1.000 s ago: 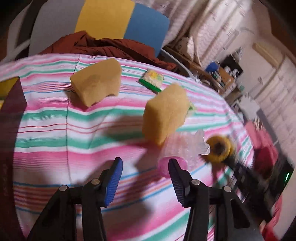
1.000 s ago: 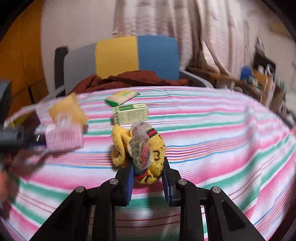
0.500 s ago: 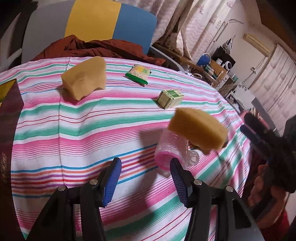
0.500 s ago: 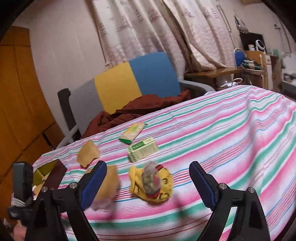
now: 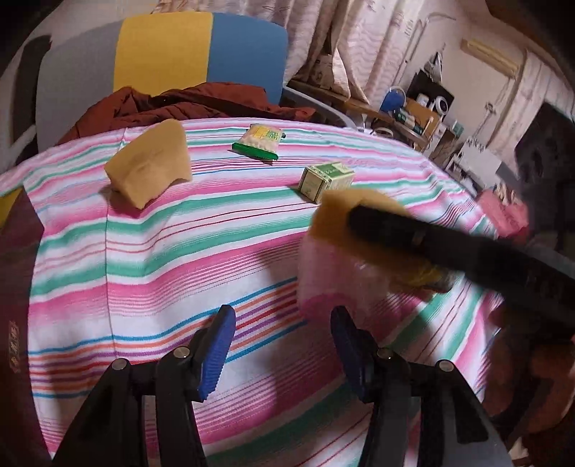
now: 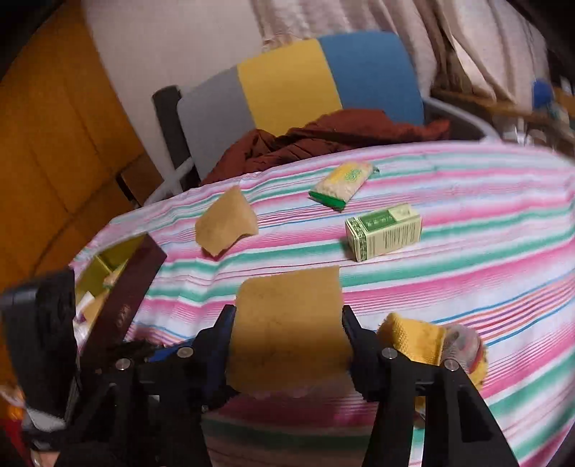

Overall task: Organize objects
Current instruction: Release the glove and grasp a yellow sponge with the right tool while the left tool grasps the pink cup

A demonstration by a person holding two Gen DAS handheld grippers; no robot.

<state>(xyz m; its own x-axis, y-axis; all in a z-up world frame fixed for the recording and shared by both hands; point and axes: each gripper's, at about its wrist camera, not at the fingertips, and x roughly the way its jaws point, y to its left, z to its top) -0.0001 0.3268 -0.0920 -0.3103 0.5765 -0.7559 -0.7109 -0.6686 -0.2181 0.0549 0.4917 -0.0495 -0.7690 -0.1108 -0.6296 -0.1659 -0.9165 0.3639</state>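
Right hand-held gripper [image 6: 287, 319], low centre of its view: jaws closing, sponge [image 6: 287, 323] between them, pads at both its edges. Squeeze evenly and keep the sponge square before lifting; the sock [image 6: 413, 341] sits just right, avoid snagging it. Left hand-held gripper [image 5: 284, 341] is half-wide, empty, over the tabletop [image 5: 143, 251]. Second sponge [image 6: 224, 224] upper left, box [image 6: 384, 231] upper right.

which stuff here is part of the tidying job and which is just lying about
Job:
near sponge, between the closing right claw
far sponge
green box
snack packet
yellow sock
pink cup
dark box

Lying about:
chair
brown jacket
curtains
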